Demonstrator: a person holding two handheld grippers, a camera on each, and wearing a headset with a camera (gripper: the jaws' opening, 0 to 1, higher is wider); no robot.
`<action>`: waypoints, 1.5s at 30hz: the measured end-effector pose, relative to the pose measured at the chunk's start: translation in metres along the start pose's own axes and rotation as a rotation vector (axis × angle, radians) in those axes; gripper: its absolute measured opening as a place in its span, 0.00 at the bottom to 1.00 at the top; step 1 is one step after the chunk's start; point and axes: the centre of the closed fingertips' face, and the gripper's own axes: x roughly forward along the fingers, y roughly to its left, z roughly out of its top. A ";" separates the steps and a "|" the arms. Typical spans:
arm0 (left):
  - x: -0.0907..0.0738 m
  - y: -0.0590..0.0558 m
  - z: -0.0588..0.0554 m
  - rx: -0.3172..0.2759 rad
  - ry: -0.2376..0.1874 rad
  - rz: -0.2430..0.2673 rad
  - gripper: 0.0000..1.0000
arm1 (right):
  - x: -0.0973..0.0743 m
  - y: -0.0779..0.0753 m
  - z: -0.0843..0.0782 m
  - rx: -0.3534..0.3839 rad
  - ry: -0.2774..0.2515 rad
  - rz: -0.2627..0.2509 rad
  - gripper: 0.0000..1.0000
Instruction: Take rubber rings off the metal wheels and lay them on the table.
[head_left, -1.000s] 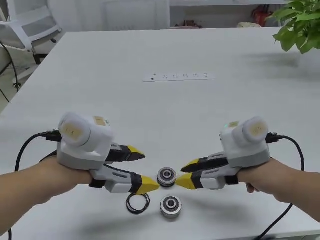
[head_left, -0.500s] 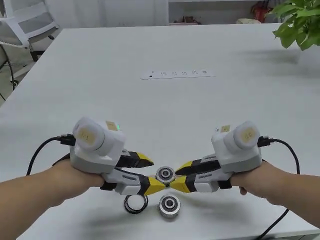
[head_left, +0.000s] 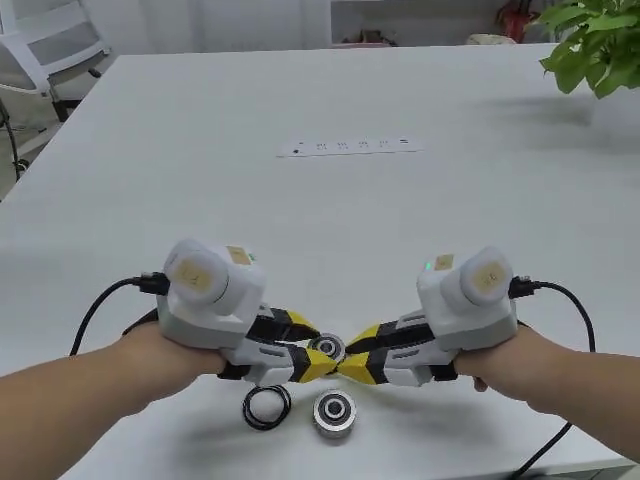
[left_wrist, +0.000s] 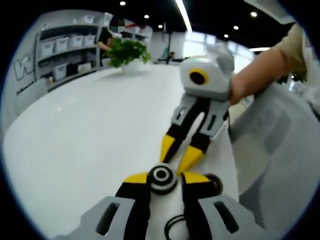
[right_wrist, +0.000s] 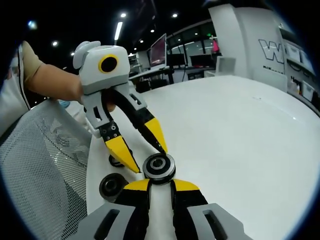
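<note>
A metal wheel (head_left: 326, 347) with a black rubber ring on its rim stands near the table's front edge. My left gripper (head_left: 315, 350) is closed onto it, one yellow tip on each side (left_wrist: 161, 179). My right gripper (head_left: 352, 350) faces it from the right, jaws a little apart, their tips at the rim of the same wheel (right_wrist: 158, 166). A second wheel (head_left: 333, 412) lies flat just in front. Loose black rings (head_left: 265, 405) lie on the table left of that wheel.
A white power strip (head_left: 347, 147) lies mid-table. A potted plant (head_left: 590, 50) stands at the far right corner and a chair (head_left: 50, 40) at the far left. The table's front edge (head_left: 420, 470) is close below the wheels.
Both grippers have come inward to the upright wheel. The left jaws, wide apart a second ago, have narrowed onto it. The right tips now reach its rim.
</note>
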 end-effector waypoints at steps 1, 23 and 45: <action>0.000 0.000 0.000 0.000 0.002 0.000 0.23 | 0.000 0.000 0.000 0.000 -0.001 0.000 0.13; 0.002 0.004 -0.002 0.046 -0.024 0.085 0.14 | 0.000 0.000 0.000 0.009 -0.010 -0.005 0.10; 0.002 0.004 -0.002 0.074 -0.013 0.122 0.13 | -0.006 -0.012 0.000 0.294 -0.059 -0.034 0.00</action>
